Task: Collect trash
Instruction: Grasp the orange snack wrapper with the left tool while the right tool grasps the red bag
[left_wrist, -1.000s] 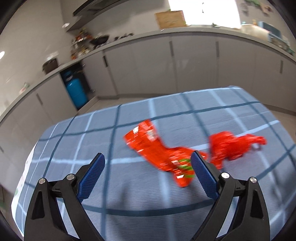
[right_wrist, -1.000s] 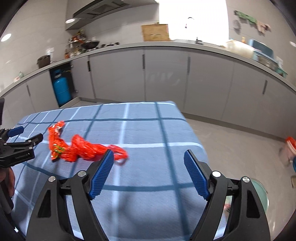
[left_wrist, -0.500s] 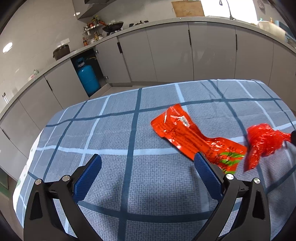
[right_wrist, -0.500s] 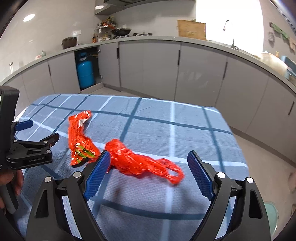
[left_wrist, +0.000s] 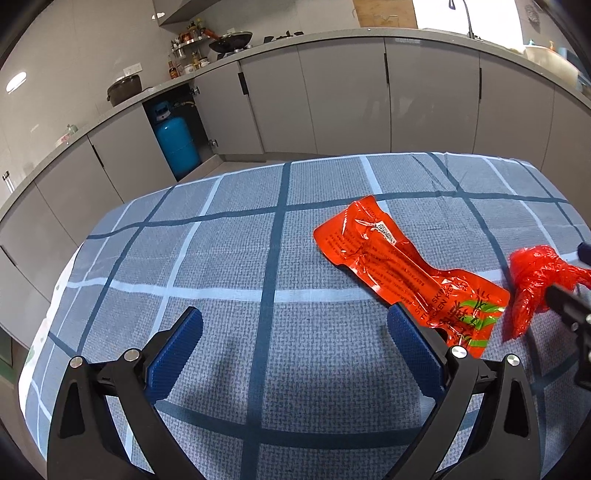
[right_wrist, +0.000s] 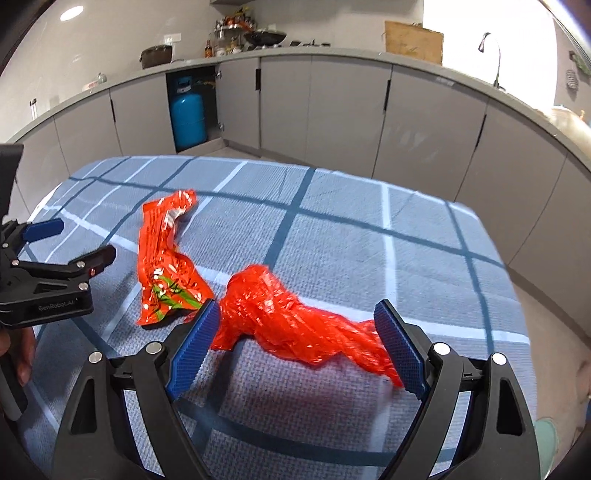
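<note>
On the checked tablecloth (left_wrist: 229, 332) our right gripper (right_wrist: 295, 343), jaws just narrowing, straddles the crumpled red bag (right_wrist: 280, 317) without pinching; our left gripper (left_wrist: 295, 347) gapes empty beside the orange wrapper (left_wrist: 399, 266)

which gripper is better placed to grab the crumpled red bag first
Right. The right gripper is open with the crumpled red bag already between its jaws; the left gripper frames only bare tablecloth.

The left gripper (left_wrist: 295, 328) points down at a slant over the checked tablecloth (left_wrist: 229, 258), its jaws wide apart with only cloth between the blue pads. The right gripper (right_wrist: 295, 325) also slants down over this cloth; its jaws have just been closing a little and press on nothing.
</note>
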